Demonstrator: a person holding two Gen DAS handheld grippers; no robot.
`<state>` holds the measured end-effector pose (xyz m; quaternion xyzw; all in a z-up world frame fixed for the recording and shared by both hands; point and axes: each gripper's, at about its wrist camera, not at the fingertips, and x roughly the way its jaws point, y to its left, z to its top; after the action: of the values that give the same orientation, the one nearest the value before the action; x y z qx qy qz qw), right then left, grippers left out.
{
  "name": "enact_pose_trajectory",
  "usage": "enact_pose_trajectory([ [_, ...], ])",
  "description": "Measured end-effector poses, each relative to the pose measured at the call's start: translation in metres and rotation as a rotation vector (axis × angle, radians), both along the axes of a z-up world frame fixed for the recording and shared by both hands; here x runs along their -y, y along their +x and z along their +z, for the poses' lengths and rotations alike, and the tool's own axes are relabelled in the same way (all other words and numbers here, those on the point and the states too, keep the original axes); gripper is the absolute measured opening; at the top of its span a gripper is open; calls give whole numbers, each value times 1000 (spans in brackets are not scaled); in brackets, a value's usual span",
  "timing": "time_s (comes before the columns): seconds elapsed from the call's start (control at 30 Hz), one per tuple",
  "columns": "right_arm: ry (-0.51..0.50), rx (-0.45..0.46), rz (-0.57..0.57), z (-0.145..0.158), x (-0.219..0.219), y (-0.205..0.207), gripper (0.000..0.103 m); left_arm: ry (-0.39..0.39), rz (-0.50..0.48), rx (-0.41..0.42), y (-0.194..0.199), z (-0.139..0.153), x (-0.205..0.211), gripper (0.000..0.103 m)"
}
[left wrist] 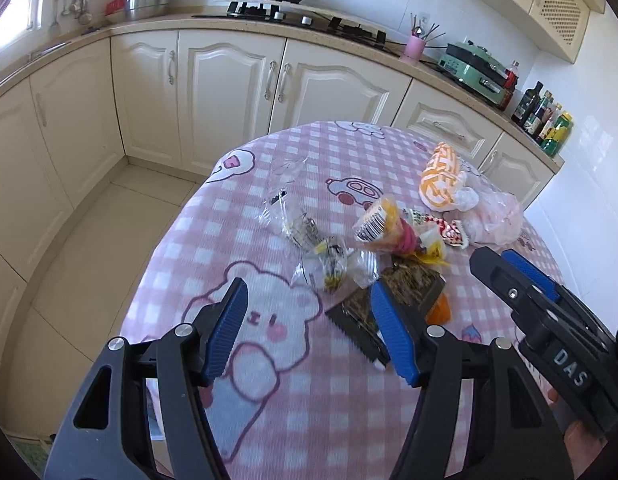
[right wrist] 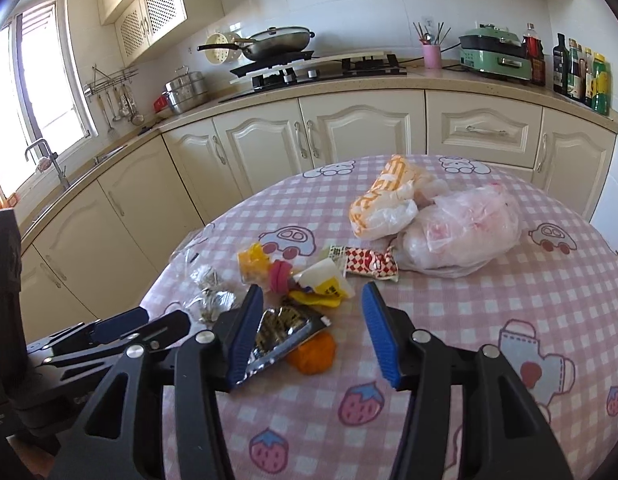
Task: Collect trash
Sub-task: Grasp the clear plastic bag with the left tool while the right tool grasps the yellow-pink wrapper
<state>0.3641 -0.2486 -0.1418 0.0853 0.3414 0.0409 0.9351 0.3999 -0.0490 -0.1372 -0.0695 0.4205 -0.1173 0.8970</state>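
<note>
Many wrappers: trash [right wrist: 309, 276] lies in a heap in the middle of the pink checked table [right wrist: 509, 288].
Dark foil packet [right wrist: 277, 332]: long side slants toward the stove [right wrist: 321, 68].
Writing: "DAS" on the right gripper [left wrist: 509, 264].
Left gripper [left wrist: 309, 328]: jaws wide, holding nothing.
Right gripper: jaws apart, holding nothing.
Beside the heap: orange ball [right wrist: 313, 354], pink bag [right wrist: 465, 232].

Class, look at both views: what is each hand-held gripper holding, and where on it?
Nothing: the left hand-held gripper and right hand-held gripper are open above the wrappers.
</note>
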Motion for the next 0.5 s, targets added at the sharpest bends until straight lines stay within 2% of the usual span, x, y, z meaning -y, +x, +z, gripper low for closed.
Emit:
enact_pose_trajectory([
  [0.07, -6, -4, 14, 0, -2, 8, 53, 34, 9, -5, 10, -3, 6, 61],
  [0.2, -29, -6, 21, -2, -6, 23, 54, 18, -5, -25, 25, -7, 10, 59],
  [0.3, -31, -13, 32, -4, -7, 32, 54, -7, -34, -50, 32, -14, 10, 43],
  [0.33, -35, -15, 36, -5, -8, 34, 54, -29, -56, -55, 33, -16, 11, 28],
  [0.5, -29, -28, 62, -6, -17, 45, 54, -45, -82, -4, 24, -11, 11, 25],
])
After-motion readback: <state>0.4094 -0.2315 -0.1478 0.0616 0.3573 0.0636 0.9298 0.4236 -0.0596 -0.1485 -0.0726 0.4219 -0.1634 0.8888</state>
